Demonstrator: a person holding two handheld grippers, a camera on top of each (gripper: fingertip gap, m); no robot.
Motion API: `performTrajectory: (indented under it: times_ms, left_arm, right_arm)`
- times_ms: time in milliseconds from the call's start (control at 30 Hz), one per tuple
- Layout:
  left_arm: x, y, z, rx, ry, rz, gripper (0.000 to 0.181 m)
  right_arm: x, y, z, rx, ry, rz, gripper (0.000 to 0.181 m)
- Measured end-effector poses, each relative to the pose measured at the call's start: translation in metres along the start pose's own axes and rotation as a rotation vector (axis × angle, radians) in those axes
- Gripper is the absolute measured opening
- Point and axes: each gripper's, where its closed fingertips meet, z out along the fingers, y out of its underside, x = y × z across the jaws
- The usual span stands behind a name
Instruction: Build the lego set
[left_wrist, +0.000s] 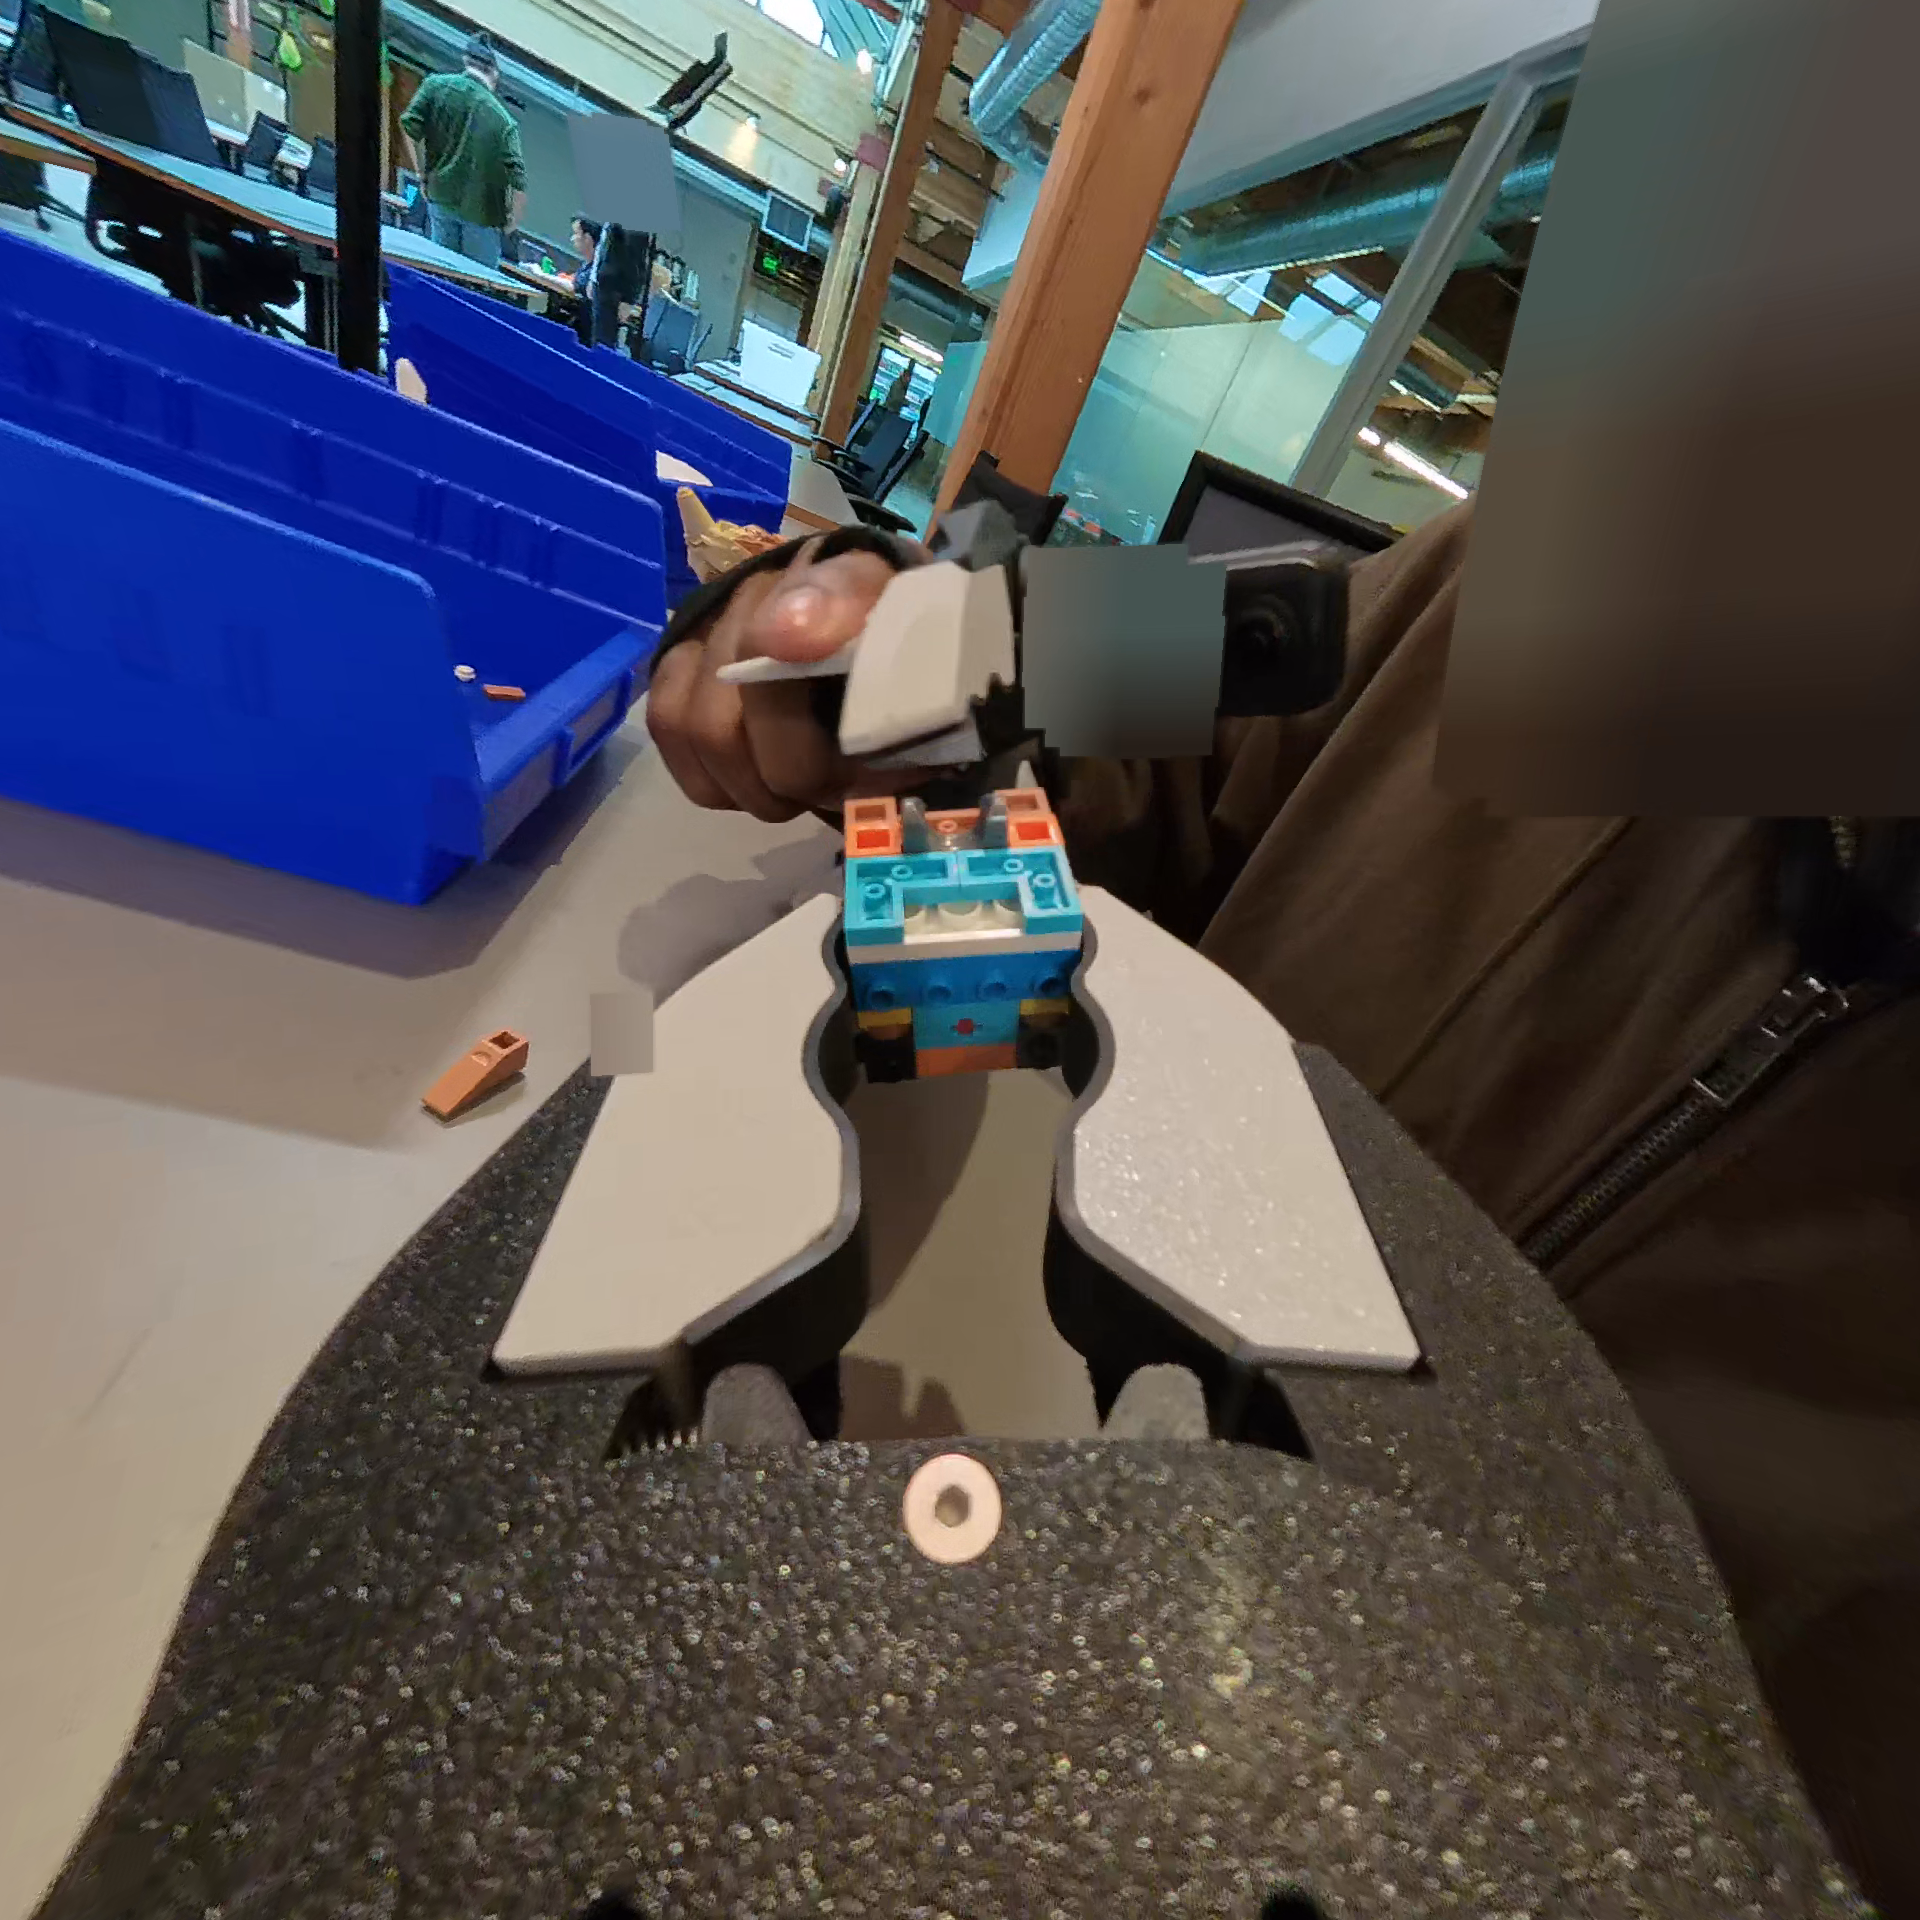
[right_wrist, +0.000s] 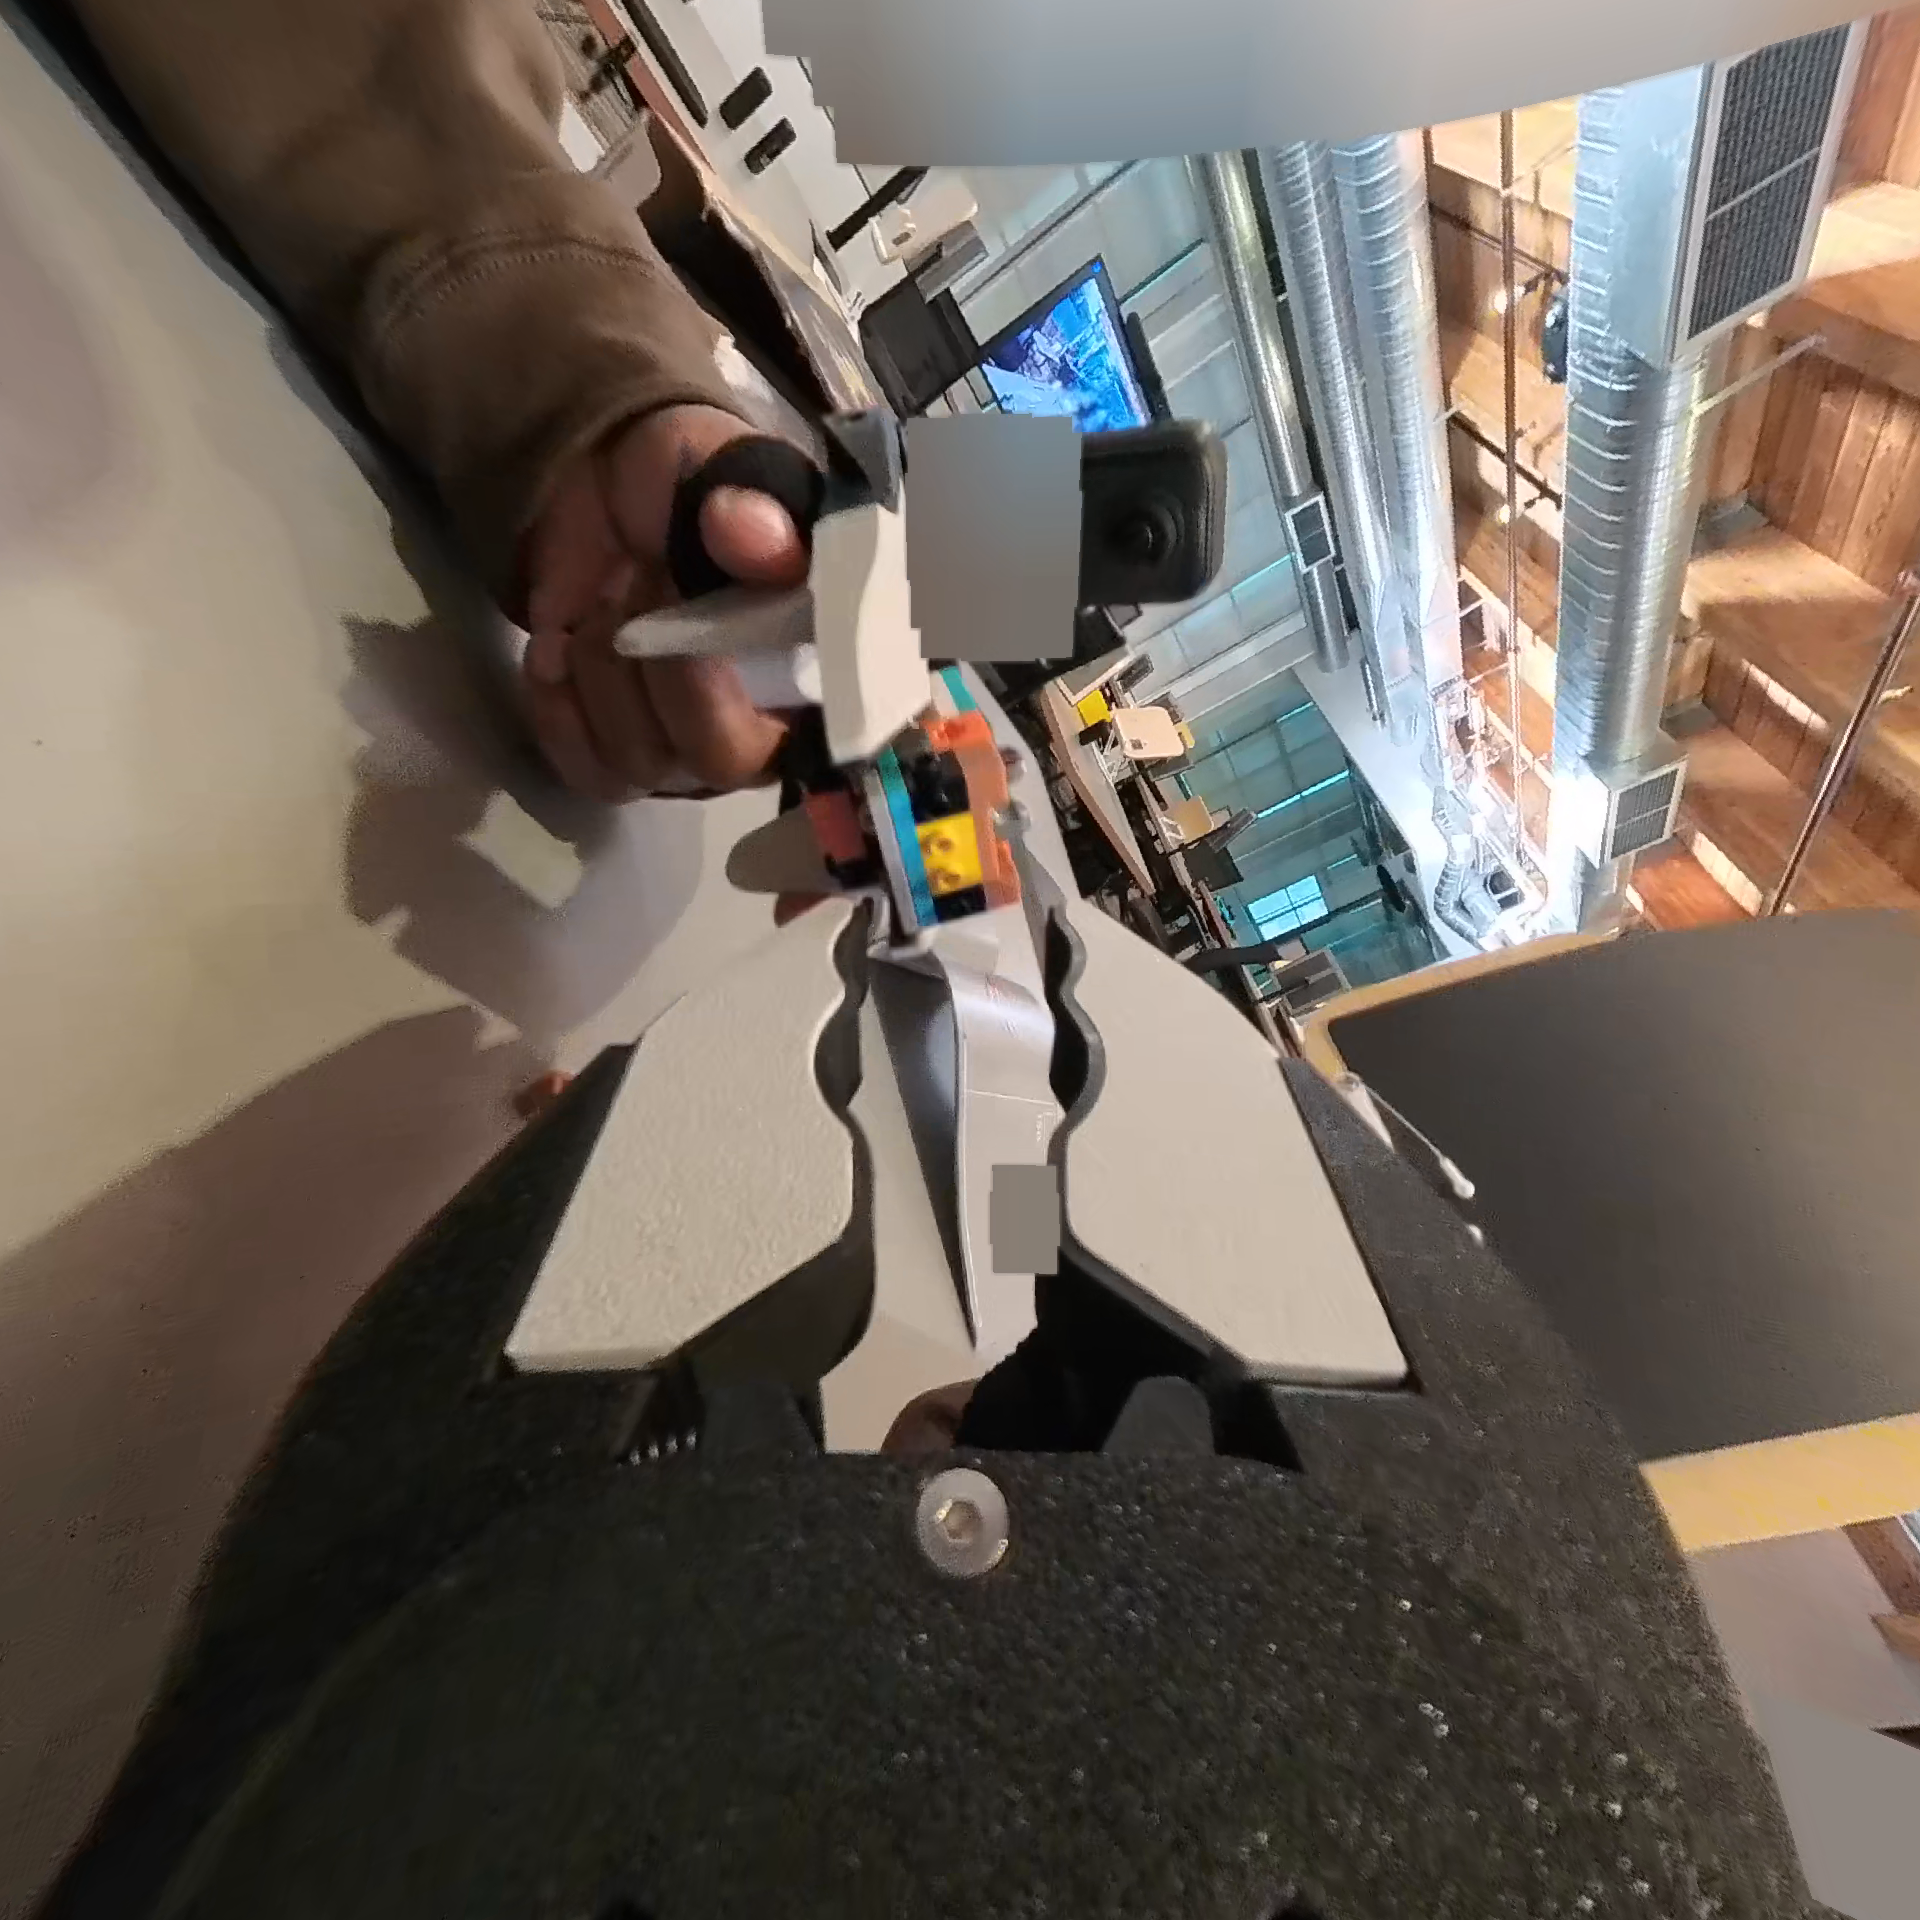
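Observation:
A small lego build (left_wrist: 961, 966) of blue, orange, white, yellow and black bricks is clamped between the two grey fingers of my left gripper (left_wrist: 961, 914), held above the table. Grey prongs and a clear stud sit at its far end. My right gripper (left_wrist: 961, 774), held in a hand, comes down onto that far end. In the right wrist view the build (right_wrist: 940, 831) sits at the tips of my right gripper (right_wrist: 951, 920). Its jaws stand part-open around the build's near end, and contact is unclear. The left gripper (right_wrist: 883, 727) shows beyond the build.
Blue bins (left_wrist: 260, 623) stand at the left on the grey table (left_wrist: 208, 1195), with small loose pieces (left_wrist: 488, 686) in one. A brown slope brick (left_wrist: 478, 1075) lies on the table left of my left gripper. The person's brown jacket (left_wrist: 1558, 1039) fills the right side.

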Motion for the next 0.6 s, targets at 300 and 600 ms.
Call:
performTrajectory:
  times_ms: [300, 600]
  left_arm:
    - [0.004, 0.012, 0.003, -0.051, 0.059, -0.033, 0.037]
    - [0.005, 0.015, 0.004, -0.07, 0.065, -0.04, 0.037]
  right_arm:
    - [-0.012, 0.002, 0.004, -0.006, -0.033, -0.038, 0.024]
    - [-0.015, 0.002, 0.004, -0.012, -0.053, -0.049, 0.023]
